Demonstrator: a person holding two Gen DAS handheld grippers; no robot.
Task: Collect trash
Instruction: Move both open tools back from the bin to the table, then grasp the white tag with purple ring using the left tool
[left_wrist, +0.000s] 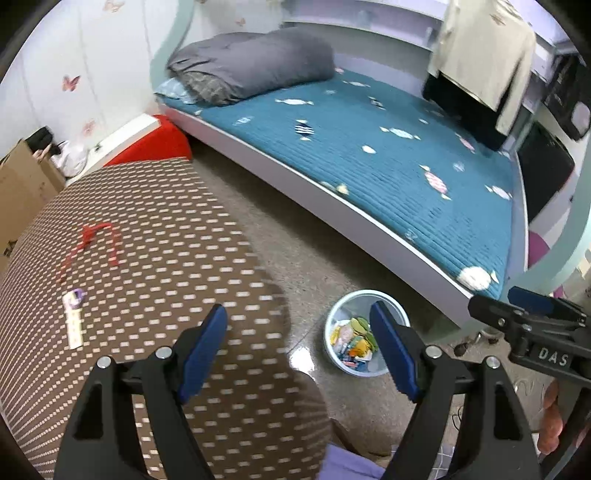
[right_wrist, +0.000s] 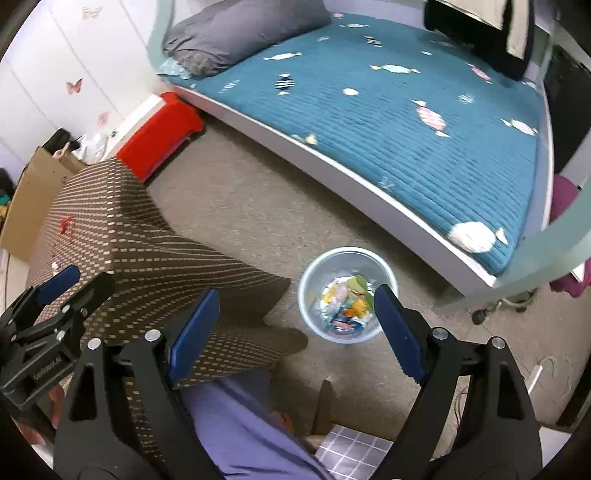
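Left wrist view: left gripper (left_wrist: 299, 354) wide open, nothing between the jaws, hanging over the edge of the patterned table (left_wrist: 155, 258). Right wrist view: right gripper (right_wrist: 295, 332) likewise spread wide and empty, above the floor (right_wrist: 236, 214) near the bin (right_wrist: 314, 273). Bin already holding a heap of coloured wrappers, so probably between drops, with a fresh pickup due. Still on the table, well apart from the bin: 1 red scrap (left_wrist: 96, 236) and 1 white strip (left_wrist: 74, 321) with a purple end, both far to the table's side of the left gripper and untouched. Next move, most likely: swing the left gripper back over the table, line the jaws across the white strip as the nearer piece, lower, close. Flat strip on cloth, so a shallow pinch may slip.
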